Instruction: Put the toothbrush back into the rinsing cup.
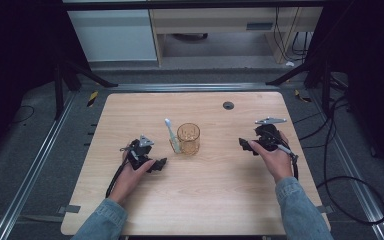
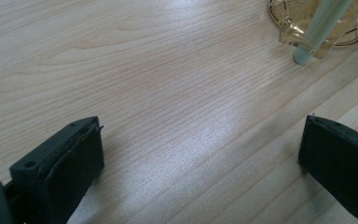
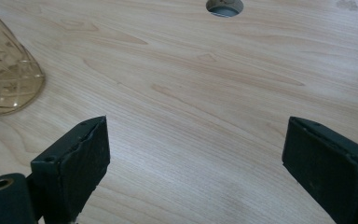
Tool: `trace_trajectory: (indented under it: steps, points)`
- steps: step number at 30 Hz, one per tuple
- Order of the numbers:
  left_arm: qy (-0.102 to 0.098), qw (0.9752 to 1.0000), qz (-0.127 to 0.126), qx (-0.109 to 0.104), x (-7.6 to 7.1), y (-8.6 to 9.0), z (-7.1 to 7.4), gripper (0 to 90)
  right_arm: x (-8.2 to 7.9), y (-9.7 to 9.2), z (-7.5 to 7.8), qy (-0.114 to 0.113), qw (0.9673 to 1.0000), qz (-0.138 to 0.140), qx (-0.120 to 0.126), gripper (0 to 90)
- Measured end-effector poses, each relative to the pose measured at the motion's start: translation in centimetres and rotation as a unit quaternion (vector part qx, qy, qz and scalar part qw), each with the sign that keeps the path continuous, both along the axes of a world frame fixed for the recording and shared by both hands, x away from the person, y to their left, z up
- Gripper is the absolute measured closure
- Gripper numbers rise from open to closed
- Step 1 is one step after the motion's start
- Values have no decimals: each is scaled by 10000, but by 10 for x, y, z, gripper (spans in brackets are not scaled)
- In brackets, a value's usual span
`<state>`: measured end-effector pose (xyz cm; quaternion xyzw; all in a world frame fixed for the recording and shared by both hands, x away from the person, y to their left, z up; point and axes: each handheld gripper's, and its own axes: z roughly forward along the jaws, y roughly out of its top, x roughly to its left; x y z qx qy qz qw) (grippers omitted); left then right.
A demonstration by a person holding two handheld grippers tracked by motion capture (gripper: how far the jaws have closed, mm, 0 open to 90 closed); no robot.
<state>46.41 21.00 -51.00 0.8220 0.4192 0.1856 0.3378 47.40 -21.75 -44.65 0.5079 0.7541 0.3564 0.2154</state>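
An amber patterned glass cup (image 1: 188, 138) stands upright at the middle of the wooden table (image 1: 205, 200). A pale green toothbrush (image 1: 172, 135) with a white head lies on the table, touching the cup's left side. My left gripper (image 1: 159, 165) rests low on the table left of the cup, jaws wide apart and holding nothing; its view shows the cup (image 2: 349, 28) and the toothbrush handle end (image 2: 307, 49) ahead. My right gripper (image 1: 245, 145) sits to the right of the cup, open and holding nothing, with the cup (image 3: 4, 79) at its far left.
A round grey cable hole (image 1: 228, 105) lies near the table's far edge, also ahead of the right gripper (image 3: 224, 6). Cables (image 1: 340, 185) trail off the table's right side. Black frame legs (image 1: 80, 75) and white cabinets (image 1: 115, 35) stand beyond the table.
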Motion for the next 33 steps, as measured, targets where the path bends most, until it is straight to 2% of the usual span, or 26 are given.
trace_trajectory:
  steps: [4,7,16,21,33]
  points:
    - [1,10000,1,1,0,0,0,0,4,-2,-6,119,9999,-36,-34,80]
    - [0,10000,1,1,0,0,0,0,8,-2,-14,253,9995,-66,-167,83]
    - [1,10000,1,1,0,0,0,0,14,-5,-34,513,9984,-127,-179,84]
    - [1,10000,-1,3,0,0,0,0,18,-7,-43,633,9975,-268,-131,83]
    - [0,10000,0,3,0,0,0,0,21,-2,-54,602,9972,-424,-139,87]
